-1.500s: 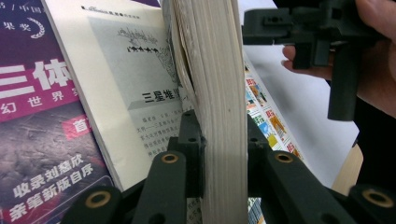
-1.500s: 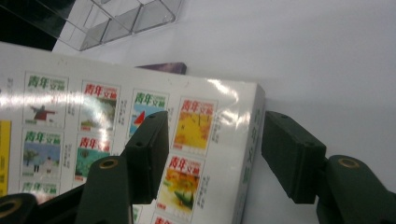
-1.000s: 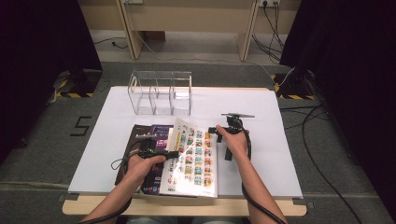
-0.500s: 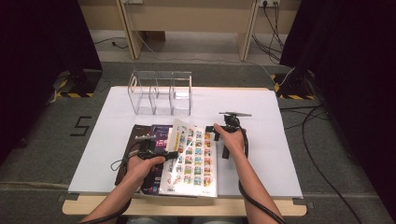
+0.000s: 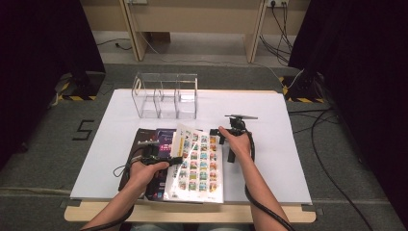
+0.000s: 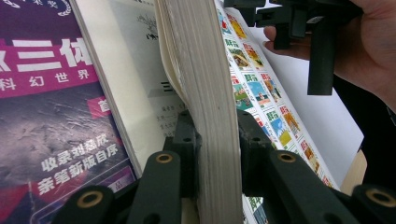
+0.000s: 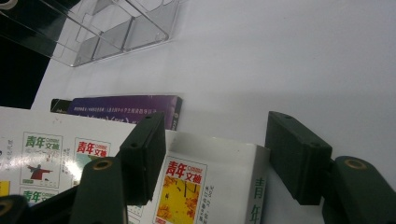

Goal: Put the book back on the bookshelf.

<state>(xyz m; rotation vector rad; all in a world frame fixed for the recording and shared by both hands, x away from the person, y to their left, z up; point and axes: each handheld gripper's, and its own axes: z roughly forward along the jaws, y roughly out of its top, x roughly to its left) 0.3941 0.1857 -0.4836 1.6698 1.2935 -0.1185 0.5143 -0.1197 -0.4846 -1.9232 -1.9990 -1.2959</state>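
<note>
The desk (image 5: 288,144) is a wide white rectangle, smooth and matte. Near its front edge, a little left of the middle, lies the open magazine (image 5: 199,166), its long axis running from the front edge toward the back. Its right half lies flat, glossy, printed with rows of small coloured covers; a thick block of cream pages (image 6: 205,93) stands up on edge along the middle. The purple book (image 5: 161,144) lies under its left side, its cover slick and dark.

The left gripper (image 6: 215,154) comes in low from the left, forearm angled from the front edge, its black jaws clamped on the upright block of pages. The right gripper (image 7: 215,158) hovers at the magazine's far right corner, wrist bent downward, jaws apart on either side of the spine corner without pressing it.

A clear plastic organizer (image 5: 166,96) with square compartments stands toward the back edge.
</note>
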